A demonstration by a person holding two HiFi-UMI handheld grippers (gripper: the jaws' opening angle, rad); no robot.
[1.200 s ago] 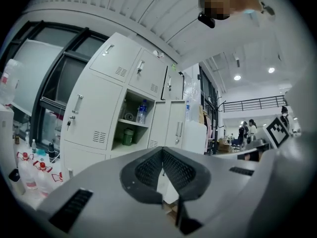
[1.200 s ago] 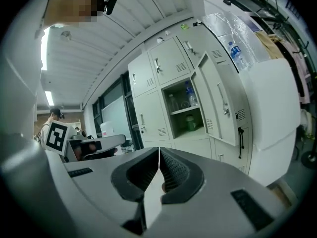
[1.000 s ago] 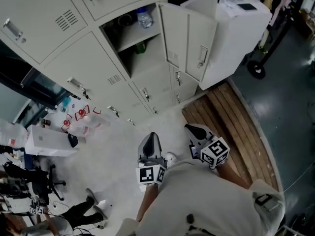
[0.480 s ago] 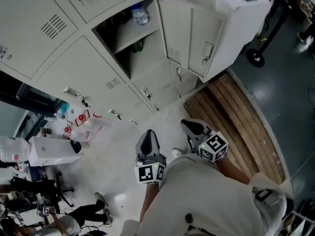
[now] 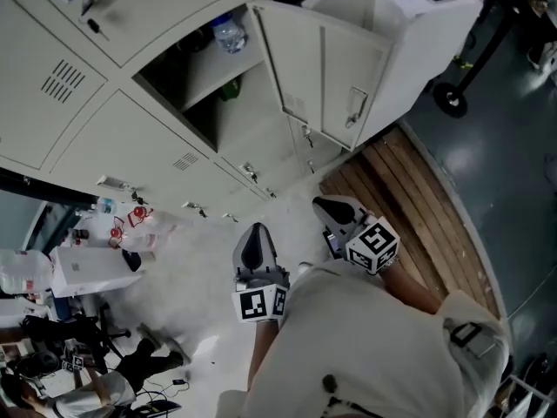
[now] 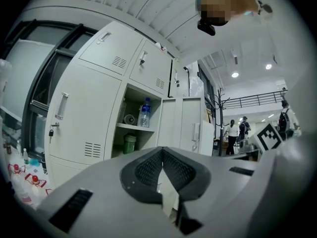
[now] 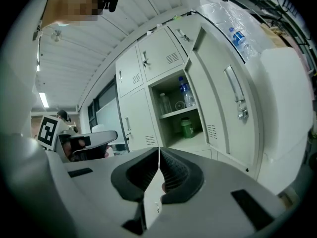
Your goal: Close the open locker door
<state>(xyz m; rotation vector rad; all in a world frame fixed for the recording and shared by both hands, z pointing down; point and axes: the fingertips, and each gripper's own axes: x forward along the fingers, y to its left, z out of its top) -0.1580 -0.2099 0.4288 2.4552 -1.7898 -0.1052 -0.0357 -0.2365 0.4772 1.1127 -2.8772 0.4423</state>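
Nearest, at six o'clock in the head view: left gripper (image 5: 253, 232) and right gripper (image 5: 326, 205), side by side, both aimed toward twelve. Jaws of each pressed fully together, nothing between the pads; plain in both gripper views.

Carried forward together since a second ago. Less bare floor (image 5: 209, 251) now between the fingertips and the locker base, and the locker front looms larger. No change in either grip over that time. No contact with anything yet.

Next out, at three o'clock of the right gripper: wooden pallet (image 5: 409, 198), running up to the foot of the lockers.

Farther, at twelve to one o'clock: open locker door (image 5: 318, 72), swung out to the right of its compartment (image 5: 204, 77), handle (image 5: 355, 104) near the free edge. As wide open as before. Inside the compartment, water bottle (image 5: 228, 33) on the upper shelf, green container (image 5: 228, 90) on the level below. Beyond the door, at one o'clock, white cabinet (image 5: 418, 33).

Reading for the task: approach only, closing not begun. Probably a push with closed tips rather than a grasp, given the shut jaws. Right gripper the closer of the two to the door; likely still some reach needed before its tips meet the panel near the handle and can swing it toward eleven o'clock.
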